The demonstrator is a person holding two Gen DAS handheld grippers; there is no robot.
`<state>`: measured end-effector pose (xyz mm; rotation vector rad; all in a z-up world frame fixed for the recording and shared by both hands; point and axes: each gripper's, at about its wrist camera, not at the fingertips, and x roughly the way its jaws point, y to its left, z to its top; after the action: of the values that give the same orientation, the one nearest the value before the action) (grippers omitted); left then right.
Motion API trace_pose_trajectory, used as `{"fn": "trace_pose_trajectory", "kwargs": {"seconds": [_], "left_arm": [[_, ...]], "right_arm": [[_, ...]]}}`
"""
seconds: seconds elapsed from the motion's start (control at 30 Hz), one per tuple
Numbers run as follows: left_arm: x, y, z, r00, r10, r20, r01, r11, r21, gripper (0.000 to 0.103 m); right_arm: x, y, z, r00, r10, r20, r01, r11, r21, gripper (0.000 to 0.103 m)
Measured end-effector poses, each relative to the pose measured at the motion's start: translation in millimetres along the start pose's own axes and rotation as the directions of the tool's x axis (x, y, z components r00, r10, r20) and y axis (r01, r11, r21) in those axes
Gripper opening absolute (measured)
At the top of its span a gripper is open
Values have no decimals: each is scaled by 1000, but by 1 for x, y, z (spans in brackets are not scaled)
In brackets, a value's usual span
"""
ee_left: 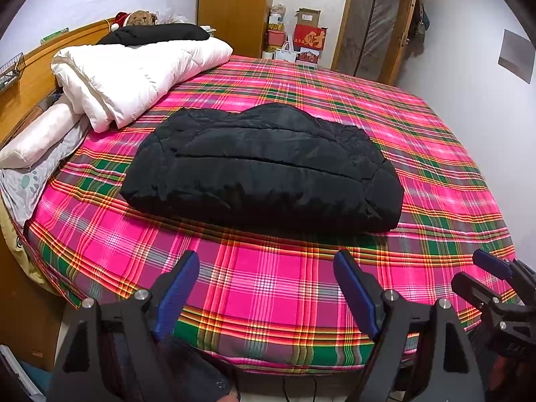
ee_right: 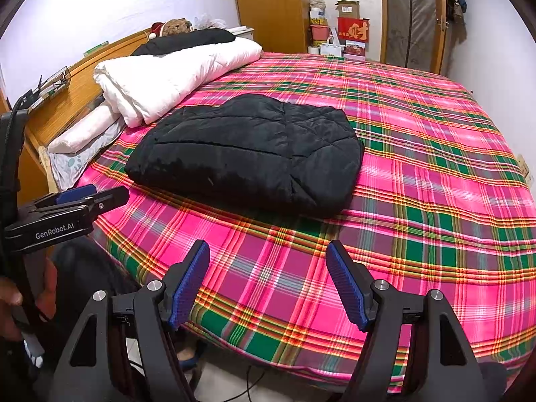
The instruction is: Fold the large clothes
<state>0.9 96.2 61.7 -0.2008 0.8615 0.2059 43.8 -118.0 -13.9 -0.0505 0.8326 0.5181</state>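
A black padded jacket (ee_left: 264, 171) lies folded into a thick flat bundle on the pink plaid bed sheet (ee_left: 264, 284). It also shows in the right wrist view (ee_right: 248, 150). My left gripper (ee_left: 266, 264) is open and empty, held over the near edge of the bed, a short way in front of the jacket. My right gripper (ee_right: 268, 254) is open and empty too, over the near edge, with the jacket ahead and to the left. The right gripper shows at the right edge of the left wrist view (ee_left: 482, 271). The left gripper shows at the left of the right wrist view (ee_right: 100, 196).
A folded white duvet (ee_left: 134, 73) with another black garment (ee_left: 157, 33) on top lies along the wooden headboard (ee_left: 30, 80) at the left, with pillows (ee_left: 40, 134) beside it. A wardrobe (ee_left: 231, 6), boxes (ee_left: 308, 37) and a door (ee_left: 375, 23) stand beyond the bed.
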Motion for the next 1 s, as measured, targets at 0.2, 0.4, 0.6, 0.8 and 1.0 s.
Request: {"fn": "trace_pose_trajectory", "kwargs": {"seconds": [0.2, 0.4, 0.6, 0.8, 1.0], "left_arm": [[0, -1, 0, 1000, 1, -4, -1, 1000, -5, 84], [-1, 0, 0, 1000, 4, -3, -4, 1000, -6, 84], [-4, 1, 0, 1000, -4, 2, 4, 1000, -18, 84], [-1, -1, 0, 999, 29, -14, -29, 1000, -6, 84], [-1, 0, -1, 1000, 11, -23, -11, 1000, -17, 84]], "right_arm": [[0, 0, 0, 1000, 0, 0, 0, 1000, 0, 72], [0, 0, 0, 1000, 1, 0, -1, 1000, 0, 72], [0, 0, 0, 1000, 0, 0, 0, 1000, 0, 72], [1, 0, 0, 1000, 0, -2, 0, 1000, 1, 72], [1, 2, -1, 1000, 0, -2, 0, 1000, 0, 72]]}}
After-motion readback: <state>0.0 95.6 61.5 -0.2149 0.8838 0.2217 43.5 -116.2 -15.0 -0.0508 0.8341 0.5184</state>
